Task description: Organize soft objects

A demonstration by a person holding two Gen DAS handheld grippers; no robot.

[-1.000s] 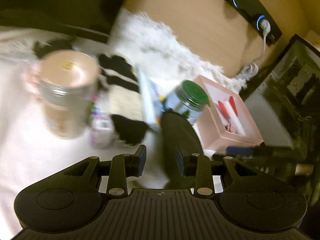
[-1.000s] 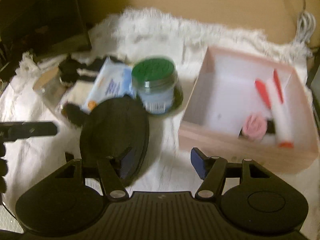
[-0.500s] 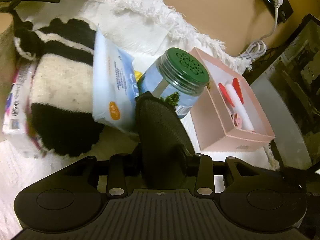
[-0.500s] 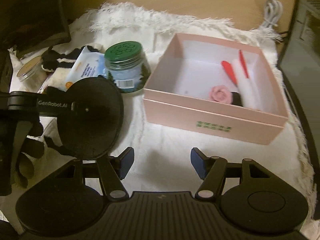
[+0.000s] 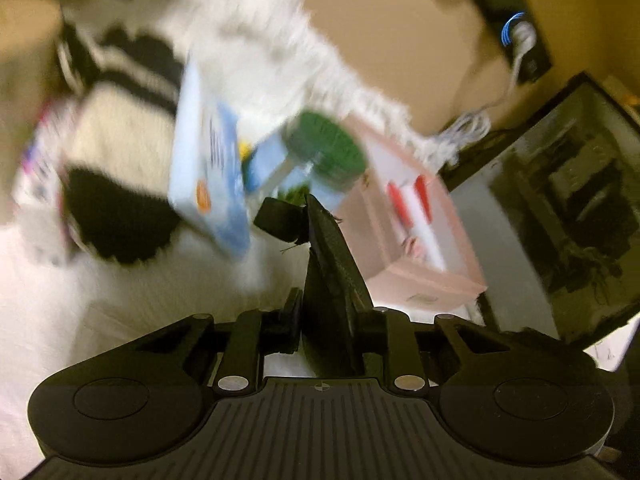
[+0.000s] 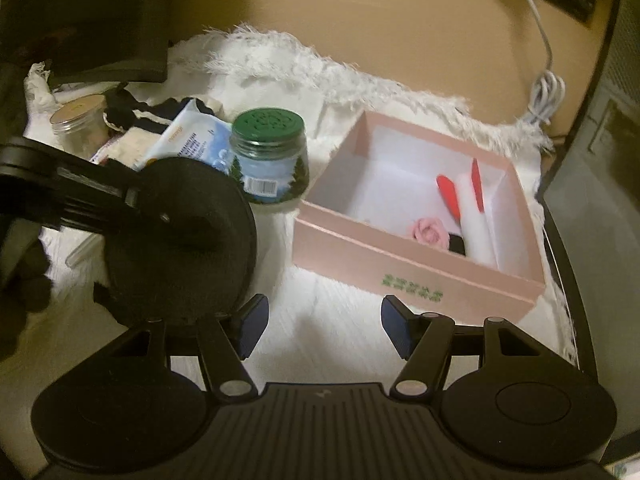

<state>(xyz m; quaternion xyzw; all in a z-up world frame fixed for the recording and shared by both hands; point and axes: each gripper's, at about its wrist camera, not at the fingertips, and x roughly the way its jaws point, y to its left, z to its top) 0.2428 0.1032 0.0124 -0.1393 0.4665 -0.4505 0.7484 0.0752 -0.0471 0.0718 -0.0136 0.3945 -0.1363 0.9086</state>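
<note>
The left gripper (image 5: 326,320) is clamped on a flat black pad (image 6: 180,236) — a soft, oval disc held edge-on between the jaws, its long axis running forward along the fingers. The pad hangs in the air, clear of the white fleece (image 6: 332,320), to the left of the pink box (image 6: 400,256) and just in front of the green-lidded jar (image 6: 270,156).

Key relation: the pink box lies forward and to the right of the pad. Judged from the task, the pad probably belongs in the box, so the move would be a rightward carry over the near wall. The left gripper has the pad; the right gripper (image 6: 322,328) is spread wide with nothing between its blue pads, hovering in front of the box's near wall.

Box contents — a pink rose-shaped item (image 6: 428,230), a white tube with red parts (image 6: 470,208), both at the right end. The left half of the floor is bare.

Behind the jar: a wipes packet (image 6: 192,136), a black-and-white knit (image 5: 120,168), a clear jar (image 6: 78,120).
</note>
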